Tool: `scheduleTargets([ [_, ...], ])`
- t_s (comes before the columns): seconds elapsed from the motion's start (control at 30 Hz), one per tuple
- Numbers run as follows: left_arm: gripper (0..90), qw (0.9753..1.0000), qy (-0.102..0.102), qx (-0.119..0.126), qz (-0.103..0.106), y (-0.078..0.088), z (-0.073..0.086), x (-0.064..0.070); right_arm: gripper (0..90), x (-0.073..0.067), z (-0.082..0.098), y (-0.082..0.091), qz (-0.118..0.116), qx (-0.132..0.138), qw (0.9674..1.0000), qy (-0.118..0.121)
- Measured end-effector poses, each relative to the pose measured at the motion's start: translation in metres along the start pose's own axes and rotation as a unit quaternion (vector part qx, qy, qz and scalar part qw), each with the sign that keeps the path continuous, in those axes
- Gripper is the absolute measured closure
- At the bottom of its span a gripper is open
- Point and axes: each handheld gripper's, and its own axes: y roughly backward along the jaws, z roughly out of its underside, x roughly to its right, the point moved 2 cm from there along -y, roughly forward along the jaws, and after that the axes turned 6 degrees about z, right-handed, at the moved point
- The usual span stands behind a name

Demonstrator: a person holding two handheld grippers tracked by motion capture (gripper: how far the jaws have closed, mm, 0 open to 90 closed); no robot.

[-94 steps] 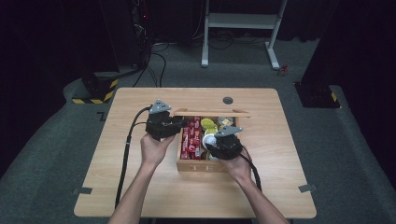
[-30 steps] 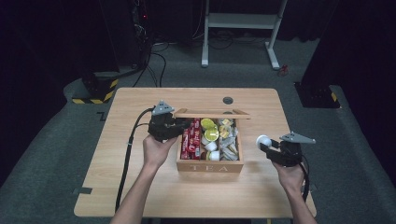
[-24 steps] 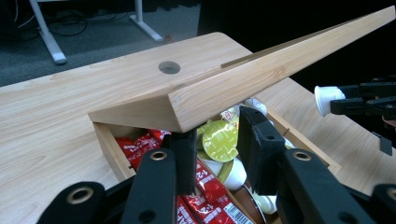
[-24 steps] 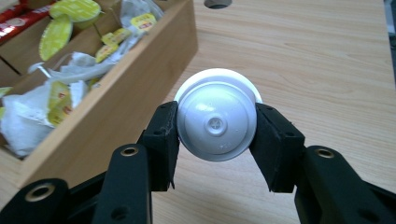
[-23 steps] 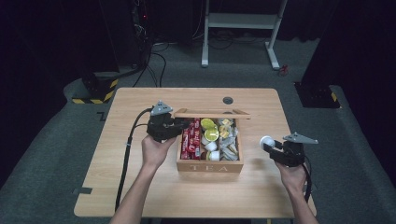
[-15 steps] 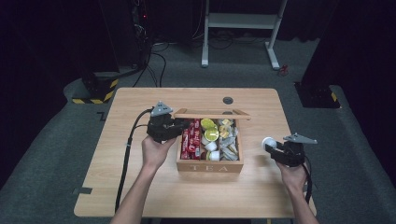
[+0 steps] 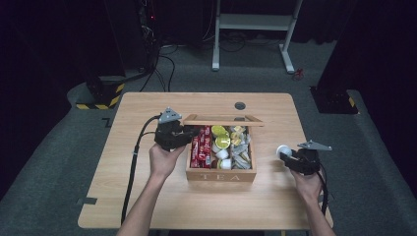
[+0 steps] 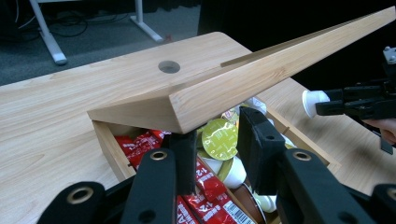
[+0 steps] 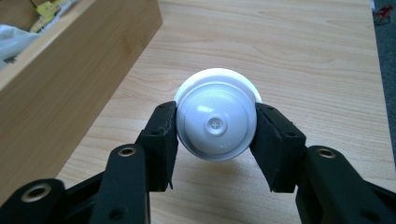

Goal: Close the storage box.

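A wooden box marked TEA [image 7: 221, 176] stands mid-table, packed with red sachets [image 7: 201, 145], green-topped pods [image 7: 222, 141] and paper packets. Its lid [image 7: 223, 119] is raised at a slant and rests on the tips of my left gripper [image 7: 193, 132], at the box's left rear corner. In the left gripper view the lid [image 8: 261, 70] lies over my left gripper [image 8: 217, 135], whose jaws stand apart with nothing between them. My right gripper [image 7: 287, 155] is shut on a white pod [image 7: 282, 150] just right of the box. That white pod [image 9: 215, 126] sits between the jaws of the right gripper [image 9: 215, 112], low over the tabletop.
A round hole [image 7: 240, 105] sits in the table behind the box. The box's side wall [image 9: 70, 70] is close to the left of my right gripper. Bare tabletop [image 7: 295, 206] lies right of and in front of the box. Cables trail from both grippers.
My right gripper came out of the box with the white pod and moved to the right, then drifted slightly lower. The left gripper and the lid stayed put.
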Motion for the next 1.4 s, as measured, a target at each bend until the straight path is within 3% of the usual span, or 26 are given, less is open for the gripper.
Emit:
scheduleTargets([
  [0.3, 67.9, 1.0, -0.001, 0.002, -0.001, 0.001, 0.0, 0.0, 50.3, -0.003, 0.001, -0.008, 0.003, -0.008, 1.0, 0.004],
  [0.33, 68.0, 1.0, -0.001, 0.003, -0.001, 0.001, 0.0, 0.0, 60.1, -0.003, 0.001, -0.008, 0.002, -0.007, 1.0, 0.005],
  [0.8, 68.0, 1.0, 0.0, 0.002, -0.002, 0.001, 0.0, 0.0, 58.3, -0.004, 0.005, -0.006, -0.005, 0.006, 0.9999, 0.008],
  [1.17, 67.9, 1.0, -0.002, 0.001, -0.004, 0.002, 0.001, 0.001, 40.3, -0.003, 0.012, 0.007, -0.02, 0.031, 0.9993, 0.001],
  [1.4, 67.9, 1.0, -0.003, 0.001, -0.004, 0.003, 0.003, 0.002, 34.4, -0.005, 0.024, 0.012, -0.024, 0.034, 0.9991, 0.001],
])
